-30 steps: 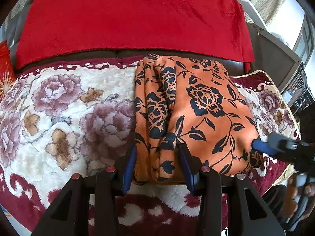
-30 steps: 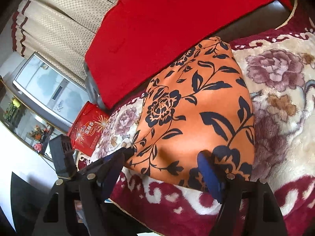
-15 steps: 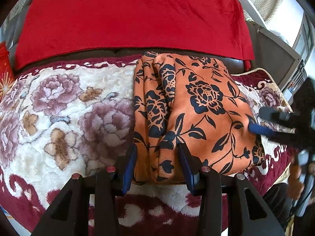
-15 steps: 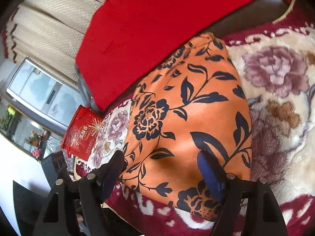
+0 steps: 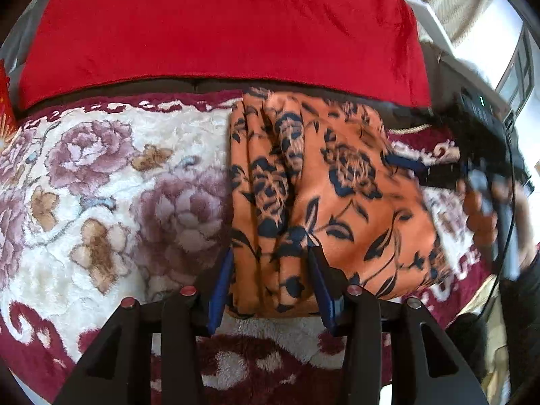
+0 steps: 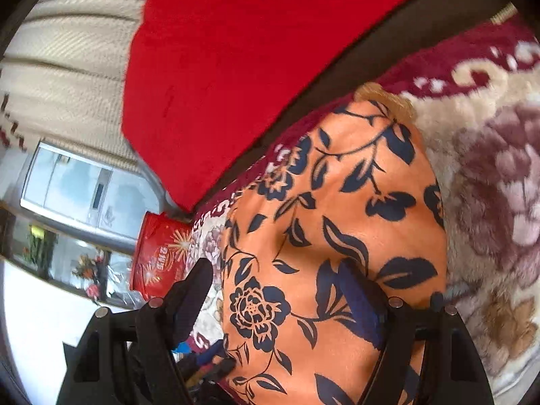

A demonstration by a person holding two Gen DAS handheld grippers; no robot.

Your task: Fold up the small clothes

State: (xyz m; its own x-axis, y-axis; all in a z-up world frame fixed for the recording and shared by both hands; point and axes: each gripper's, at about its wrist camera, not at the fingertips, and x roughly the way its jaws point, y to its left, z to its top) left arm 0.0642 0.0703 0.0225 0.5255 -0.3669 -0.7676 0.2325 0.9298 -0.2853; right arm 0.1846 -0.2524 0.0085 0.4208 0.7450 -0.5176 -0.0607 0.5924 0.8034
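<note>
The orange cloth (image 5: 337,202), smooth and printed with dark blue flowers and leaves, lies folded on the plush blanket (image 5: 118,195) near its back edge, its left side bunched into ridges. The left gripper (image 5: 271,287) has its fingers clamped on the bunched near edge. The right gripper (image 6: 287,307) has its fingers spread wide, one lying on the cloth, the other off its side; nothing is pinched. The blanket is fluffy cream with mauve roses and a maroon border. A red velvety throw (image 5: 219,23) drapes the sofa back. A red tin (image 6: 158,256) stands beyond; its writing is unreadable.
</note>
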